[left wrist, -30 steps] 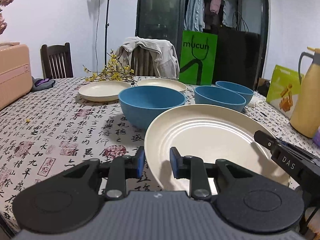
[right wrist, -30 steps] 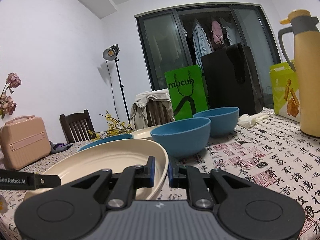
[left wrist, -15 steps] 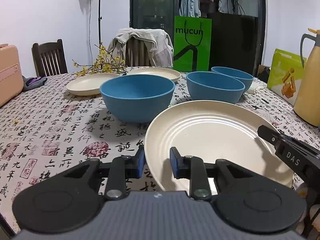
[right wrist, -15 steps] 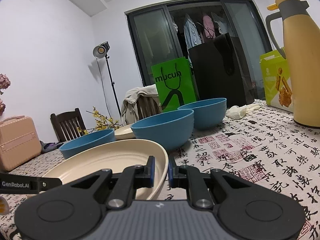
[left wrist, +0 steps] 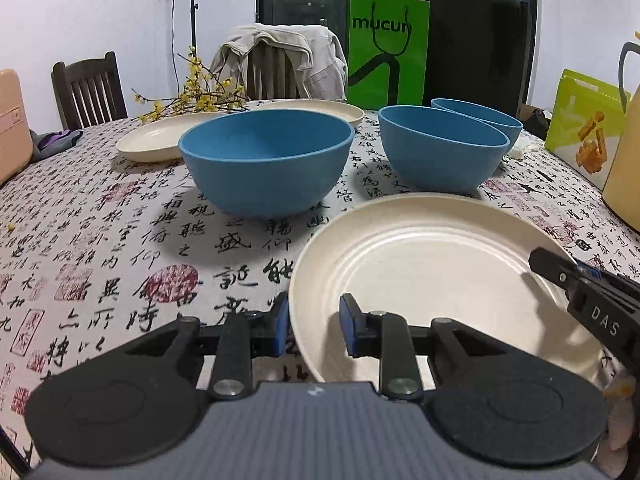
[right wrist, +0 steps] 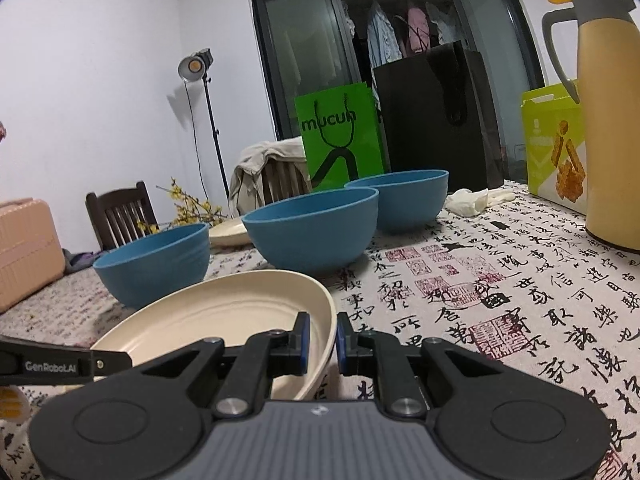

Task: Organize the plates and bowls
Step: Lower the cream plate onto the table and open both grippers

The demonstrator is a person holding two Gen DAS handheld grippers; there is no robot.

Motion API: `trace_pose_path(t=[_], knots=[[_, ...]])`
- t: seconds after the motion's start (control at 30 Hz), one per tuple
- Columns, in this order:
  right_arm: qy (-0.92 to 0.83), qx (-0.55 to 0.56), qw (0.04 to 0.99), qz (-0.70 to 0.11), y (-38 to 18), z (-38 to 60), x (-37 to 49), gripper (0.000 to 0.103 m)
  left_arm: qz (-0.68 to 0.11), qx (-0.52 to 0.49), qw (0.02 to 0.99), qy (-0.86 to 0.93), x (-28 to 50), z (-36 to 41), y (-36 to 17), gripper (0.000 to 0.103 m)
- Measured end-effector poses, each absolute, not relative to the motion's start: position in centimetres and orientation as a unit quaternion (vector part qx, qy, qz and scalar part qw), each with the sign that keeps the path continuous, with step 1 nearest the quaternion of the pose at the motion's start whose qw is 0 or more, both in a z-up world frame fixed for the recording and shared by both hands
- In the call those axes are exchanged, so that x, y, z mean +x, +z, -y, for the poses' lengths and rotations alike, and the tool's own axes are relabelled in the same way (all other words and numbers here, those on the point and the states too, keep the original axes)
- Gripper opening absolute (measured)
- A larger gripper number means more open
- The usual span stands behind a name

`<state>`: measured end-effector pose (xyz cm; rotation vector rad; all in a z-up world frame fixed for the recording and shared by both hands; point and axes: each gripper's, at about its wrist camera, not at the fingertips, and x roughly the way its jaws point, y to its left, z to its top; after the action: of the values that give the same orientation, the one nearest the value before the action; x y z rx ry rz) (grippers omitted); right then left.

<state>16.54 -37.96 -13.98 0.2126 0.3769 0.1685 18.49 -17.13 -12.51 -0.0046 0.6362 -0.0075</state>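
The plate [left wrist: 432, 276] hung between my tongs, left [left wrist: 312, 328] and right [right wrist: 320, 338] each clamped on opposite rims, the other plates [left wrist: 160, 142] lying ahead across the tabletop [left wrist: 100, 240].

Left tongs [left wrist: 312, 326] and right tongs [right wrist: 322, 338] both clamped, angled downward.

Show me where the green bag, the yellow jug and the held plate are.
green bag [left wrist: 386, 50], left wrist view, middle of its printed front.
yellow jug [right wrist: 610, 120], right wrist view, middle of its body.
held plate [left wrist: 432, 268], left wrist view, bare ribbed inside.
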Motion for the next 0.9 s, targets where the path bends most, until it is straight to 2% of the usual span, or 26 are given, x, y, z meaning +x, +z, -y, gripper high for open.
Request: trace_pose_path(t=[0.13, 0.2, 0.33, 0.37, 0.43, 0.47, 0.5, 0.53, 0.6, 0.8, 0.9], knots=[[0.080, 0.094, 0.972, -0.200, -14.0, 37.6, 16.9, 0.016, -0.314, 0.003, 0.950, -0.006, 19.5, 17.2, -12.6, 0.028], [0.082, 0.085, 0.971, -0.207, -14.0, 37.5, 17.1, 0.018, -0.313, 0.011, 0.950, -0.011, 19.8, 17.5, -12.6, 0.037], [0.098, 0.084, 0.967, -0.220, -14.1, 37.5, 17.4, 0.028, -0.309, 0.022, 0.950, -0.032, 19.9, 17.9, -12.8, 0.053], [0.100, 0.087, 0.966, -0.221, -14.0, 37.5, 17.3, 0.028, -0.308, 0.023, 0.950, -0.037, 20.0, 17.9, -12.8, 0.060], [0.106, 0.087, 0.966, -0.219, -14.0, 37.5, 17.2, 0.037, -0.309, 0.015, 0.949, -0.056, 19.9, 17.8, -13.0, 0.070], [0.106, 0.087, 0.967, -0.216, -14.0, 37.5, 17.1, 0.042, -0.311, 0.014, 0.948, -0.063, 19.9, 17.7, -13.0, 0.079], [0.105, 0.089, 0.968, -0.212, -14.0, 37.5, 17.0, 0.052, -0.309, 0.014, 0.948, -0.068, 19.8, 17.7, -13.0, 0.087], [0.104, 0.092, 0.969, -0.204, -13.9, 37.5, 16.8, 0.064, -0.305, 0.015, 0.949, -0.072, 19.7, 17.7, -13.0, 0.090], [0.101, 0.099, 0.972, -0.190, -13.9, 37.7, 16.3, 0.074, -0.295, 0.012, 0.952, -0.079, 19.6, 17.4, -12.6, 0.100], [0.077, 0.109, 0.974, -0.184, -13.6, 37.6, 15.6, 0.096, -0.269, -0.004, 0.958, -0.097, 19.1, 15.8, -11.3, 0.103], [0.064, 0.111, 0.973, -0.190, -13.4, 37.2, 15.2, 0.097, -0.266, -0.018, 0.959, -0.094, 18.7, 14.3, -11.2, 0.103]])
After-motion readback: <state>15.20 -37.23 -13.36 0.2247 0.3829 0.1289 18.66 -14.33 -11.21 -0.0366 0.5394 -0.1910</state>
